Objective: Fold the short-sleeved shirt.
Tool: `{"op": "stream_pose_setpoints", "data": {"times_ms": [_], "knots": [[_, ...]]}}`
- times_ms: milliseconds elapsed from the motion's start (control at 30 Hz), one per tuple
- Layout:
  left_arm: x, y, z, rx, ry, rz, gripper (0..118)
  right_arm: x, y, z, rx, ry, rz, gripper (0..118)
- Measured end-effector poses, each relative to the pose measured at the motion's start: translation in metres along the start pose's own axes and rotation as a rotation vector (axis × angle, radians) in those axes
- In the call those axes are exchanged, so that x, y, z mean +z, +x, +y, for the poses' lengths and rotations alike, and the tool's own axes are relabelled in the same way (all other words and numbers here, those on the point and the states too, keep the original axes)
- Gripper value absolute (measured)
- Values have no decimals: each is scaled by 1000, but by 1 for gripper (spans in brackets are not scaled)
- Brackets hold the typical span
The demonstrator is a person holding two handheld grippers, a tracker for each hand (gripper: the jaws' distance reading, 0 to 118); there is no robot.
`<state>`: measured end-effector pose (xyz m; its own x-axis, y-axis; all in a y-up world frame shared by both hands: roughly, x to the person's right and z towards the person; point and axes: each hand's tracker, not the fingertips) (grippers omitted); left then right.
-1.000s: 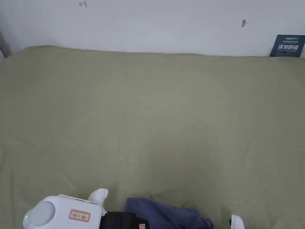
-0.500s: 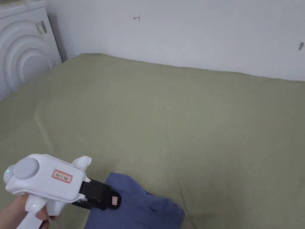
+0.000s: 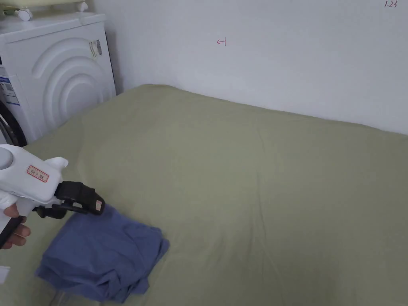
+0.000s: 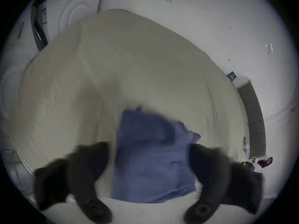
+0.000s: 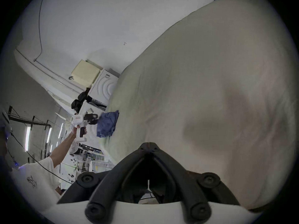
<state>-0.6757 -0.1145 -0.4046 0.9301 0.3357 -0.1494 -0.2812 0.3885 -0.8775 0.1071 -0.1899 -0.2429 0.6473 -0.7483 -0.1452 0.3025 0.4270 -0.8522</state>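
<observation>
White wall at the back, a washing machine (image 3: 59, 75) in the corner, and an olive-green sheet (image 3: 255, 175) stretched wide across the work surface. Down at the near left edge of that sheet lies the blue shirt (image 3: 105, 255), bunched into a rumpled heap with its sleeves and hems tucked out of sight.

Over it comes the left gripper (image 3: 81, 204), held in the person's hand (image 3: 14, 231). In the left gripper view its 2 black jaws stand wide apart with the shirt (image 4: 153, 159) between and beyond them, nothing clamped; that view is blurred, so whether a jaw tip brushes the cloth cannot be told. From the head view the jaw tips sit just at the shirt's far corner.

The right gripper (image 5: 148, 144) is well apart from the action, out over bare sheet, its 2 jaws brought together at the tips and holding nothing. Far off in the right gripper view, the left gripper (image 5: 90, 119) hangs beside the shirt (image 5: 107, 125).

By the look of it, no fold is made yet: this is the opening pick-up. The next move likely calls for closing the left jaws on an edge of the heap, bringing the right gripper across to take a second edge, then dragging the shirt toward the middle and spreading it flat before any folding starts.
</observation>
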Motion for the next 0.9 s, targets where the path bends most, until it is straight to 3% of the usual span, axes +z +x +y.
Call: {"op": "stream_pose_setpoints", "data": {"times_ms": [167,333,367,433,500,567,633,767,900], "knots": [[22,15,-14,-2,95,40,115,12,1,7,31,17,1,0],[44,72,-46,-56,161,-30,108,37,-14,24,126,98,-34,0],[47,88,-54,-62,181,-55,95,43,-19,28,156,121,-55,0],[48,133,-78,-81,196,-135,0,57,-34,37,221,179,-117,0],[51,179,-104,-181,304,-86,0,71,-46,44,258,240,-140,0],[51,228,-130,-176,310,-132,0,85,-60,48,318,307,-213,0],[56,284,-159,-232,368,-161,0,97,-78,52,395,374,-306,0],[60,369,-191,-358,634,-76,0,108,-113,59,579,566,-492,0],[70,439,-218,-342,815,-36,0,110,-147,57,718,715,-604,0]]}}
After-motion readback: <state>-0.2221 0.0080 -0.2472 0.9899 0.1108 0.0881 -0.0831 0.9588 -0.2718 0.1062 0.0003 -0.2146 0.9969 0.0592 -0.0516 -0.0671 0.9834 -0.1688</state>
